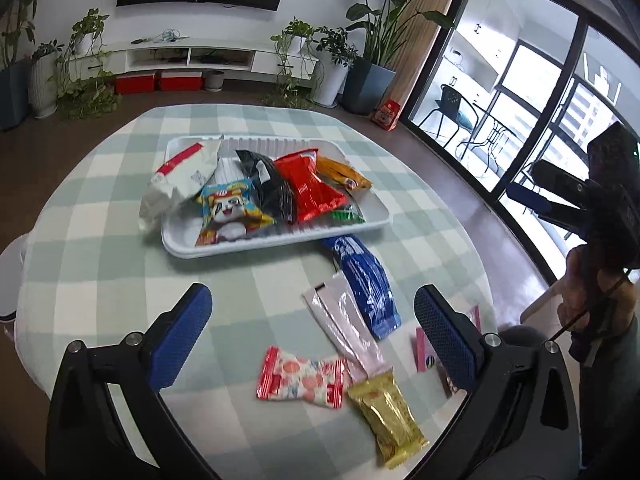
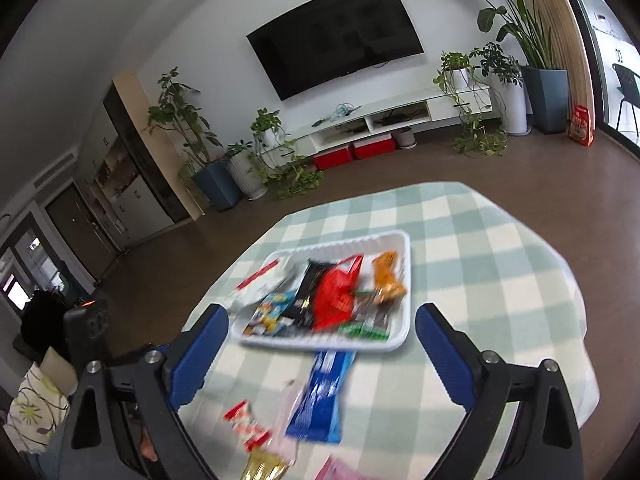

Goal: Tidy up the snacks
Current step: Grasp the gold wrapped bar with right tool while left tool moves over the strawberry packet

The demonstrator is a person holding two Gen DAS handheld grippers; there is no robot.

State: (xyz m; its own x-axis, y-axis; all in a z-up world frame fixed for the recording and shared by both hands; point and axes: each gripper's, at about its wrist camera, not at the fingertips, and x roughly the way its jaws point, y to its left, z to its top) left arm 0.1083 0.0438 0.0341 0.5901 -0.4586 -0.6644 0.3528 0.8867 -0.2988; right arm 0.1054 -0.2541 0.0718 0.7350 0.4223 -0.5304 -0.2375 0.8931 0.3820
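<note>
on checked green-white tablecloth point(image 1: 100, 280), white plastic tray point(image 1: 376, 222) holds 6 snacks; both grippers, left gripper point(image 1: 312, 332) and right gripper point(image 2: 320, 354), are wide open and empty; next i think is grasping the blue foil packet point(image 1: 366, 284).

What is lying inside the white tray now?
The white tray holds white, cartoon, black, red, orange and green packets. They overlap; anything beneath is hidden.

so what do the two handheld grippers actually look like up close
The left gripper and right gripper look the same: glossy black angular plastic arms with round silver bolts, each ending in a flat blue finger pad with a fine mesh texture. From the left view, the right unit has a bulky black body with a thin cable.
</note>
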